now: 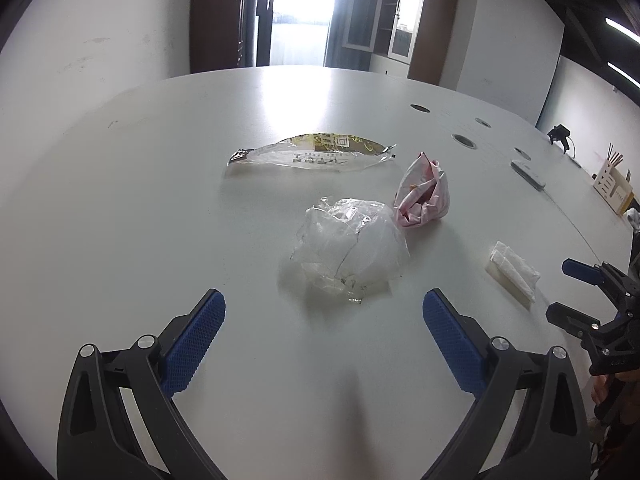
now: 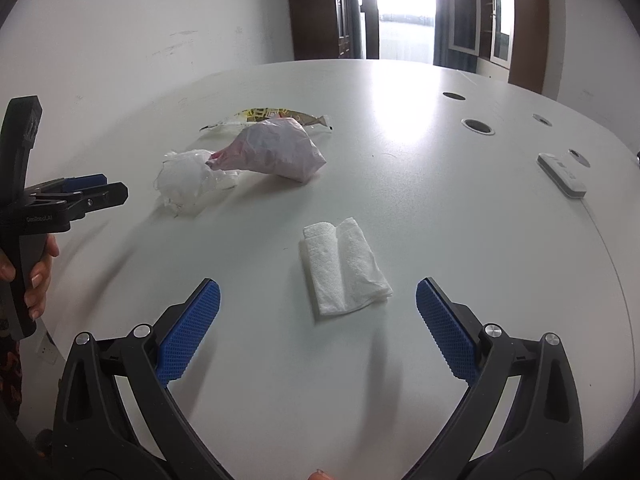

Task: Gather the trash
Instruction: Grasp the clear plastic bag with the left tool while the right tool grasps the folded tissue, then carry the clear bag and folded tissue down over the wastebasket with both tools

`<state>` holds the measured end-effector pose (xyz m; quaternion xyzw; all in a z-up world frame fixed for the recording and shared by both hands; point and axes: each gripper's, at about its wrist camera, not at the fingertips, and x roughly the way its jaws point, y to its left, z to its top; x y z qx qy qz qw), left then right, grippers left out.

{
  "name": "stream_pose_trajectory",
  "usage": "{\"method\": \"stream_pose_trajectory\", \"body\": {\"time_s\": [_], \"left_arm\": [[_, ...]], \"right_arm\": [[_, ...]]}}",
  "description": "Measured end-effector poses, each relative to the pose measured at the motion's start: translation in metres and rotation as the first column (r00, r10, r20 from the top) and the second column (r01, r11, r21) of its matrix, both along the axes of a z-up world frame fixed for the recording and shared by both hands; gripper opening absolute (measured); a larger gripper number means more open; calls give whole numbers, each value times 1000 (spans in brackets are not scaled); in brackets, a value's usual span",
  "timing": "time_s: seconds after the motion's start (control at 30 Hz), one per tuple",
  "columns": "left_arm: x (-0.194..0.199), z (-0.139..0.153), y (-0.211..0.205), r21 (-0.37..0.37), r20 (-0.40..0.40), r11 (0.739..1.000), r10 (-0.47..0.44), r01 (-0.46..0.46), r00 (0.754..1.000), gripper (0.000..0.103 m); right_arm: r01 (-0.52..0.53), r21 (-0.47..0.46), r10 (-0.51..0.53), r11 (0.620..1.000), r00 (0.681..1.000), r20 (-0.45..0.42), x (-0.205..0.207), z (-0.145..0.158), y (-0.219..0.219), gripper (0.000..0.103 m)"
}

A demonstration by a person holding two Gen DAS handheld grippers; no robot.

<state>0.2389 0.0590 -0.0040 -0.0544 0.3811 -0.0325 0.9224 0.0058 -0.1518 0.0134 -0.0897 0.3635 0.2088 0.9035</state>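
Note:
Four pieces of trash lie on a white table (image 1: 120, 208). A crumpled clear plastic bag (image 1: 348, 248) lies just ahead of my open, empty left gripper (image 1: 324, 308). Behind it lie a pink-white crumpled bag (image 1: 422, 196) and a long clear and gold wrapper (image 1: 312, 154). A folded white paper towel (image 2: 344, 266) lies just ahead of my open, empty right gripper (image 2: 318, 300). The right wrist view also shows the clear bag (image 2: 188, 182), the pink bag (image 2: 276, 150), the wrapper (image 2: 272, 116) and the left gripper (image 2: 96, 192) at the left edge.
A white remote (image 2: 562, 174) lies at the right of the table (image 2: 440, 220), near several round cable holes (image 2: 478, 126). A box with sticks (image 1: 614, 186) stands at the far right. Cabinets and a bright window are behind the table.

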Motion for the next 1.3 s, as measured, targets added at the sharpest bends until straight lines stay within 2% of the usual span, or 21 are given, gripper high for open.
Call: {"method": "stream_pose_trajectory", "body": {"time_s": [0.17, 0.27, 0.37, 0.43, 0.47, 0.5, 0.53, 0.57, 0.6, 0.7, 0.83, 0.97, 1.2, 1.3], "left_arm": [[28, -1, -1, 41, -36, 999, 9, -7, 999, 97], [44, -2, 0, 19, -55, 1000, -7, 8, 998, 97], [58, -10, 1, -17, -95, 1000, -28, 26, 995, 96], [65, -14, -3, -12, -103, 999, -34, 33, 994, 93], [67, -15, -6, -9, -106, 999, -46, 45, 993, 84], [70, -17, -9, -9, -121, 998, -59, 58, 991, 74], [75, -18, -13, -19, -131, 998, -67, 65, 989, 70], [77, -19, -15, -33, -136, 997, -75, 71, 988, 56], [76, -18, -17, -43, -134, 996, -84, 79, 987, 49], [72, -14, -25, -42, -104, 995, -96, 92, 990, 36], [64, -9, -34, -136, -93, 980, -158, 145, 983, 31], [51, -3, -42, -110, -68, 984, -149, 141, 987, 30], [8, 9, -38, -163, -16, 979, -127, 123, 992, 30], [-17, 12, -38, -162, 14, 980, -115, 116, 993, 30]], "right_arm": [[-3, -13, 2, 1000, 997, -71, 28, -10, 0, 86], [5, -37, -9, 999, 994, -105, 37, -15, 4, 81], [-3, -35, -2, 999, 989, -148, 42, -20, 5, 73], [-6, -60, -2, 998, 990, -138, 42, -21, 7, 61], [-5, -71, -5, 997, 991, -132, 43, -20, 7, 56], [-8, -74, -1, 997, 992, -130, 43, -19, 7, 44], [-16, -74, 6, 997, 991, -131, 42, -18, 8, 35], [-21, -73, 11, 997, 991, -131, 41, -18, 8, 31], [-26, -73, 16, 997, 991, -131, 41, -17, 8, 23], [-25, -77, 16, 997, 993, -116, 36, -17, 7, 16], [-23, -51, 18, 998, 995, -97, 29, -13, 4, 15], [-34, -26, 32, 999, 996, -82, 17, -9, 5, 15], [-57, 28, 58, 998, 997, -49, -12, -1, 7, 14], [-62, 54, 63, 997, 998, -27, -26, 4, 10, 14]]}}
